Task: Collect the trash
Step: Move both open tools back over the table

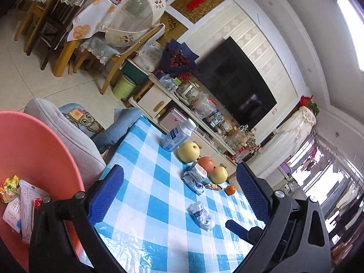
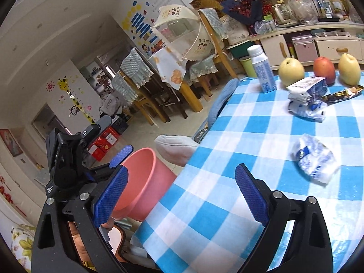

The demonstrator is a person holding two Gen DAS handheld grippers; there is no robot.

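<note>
Blue knurled fingers on L gripper [image 1: 179, 195] and R gripper [image 2: 182, 195] both wide open, empty. Checked plastic tabletop [image 2: 227, 182] w/ crumpled white-blue wrapper [image 2: 315, 159]; pink bin [image 1: 34, 147] beside, holding paper scraps; print unreadable.

Home living room, television [image 1: 234, 84], dining chairs [image 2: 134, 77]
</note>
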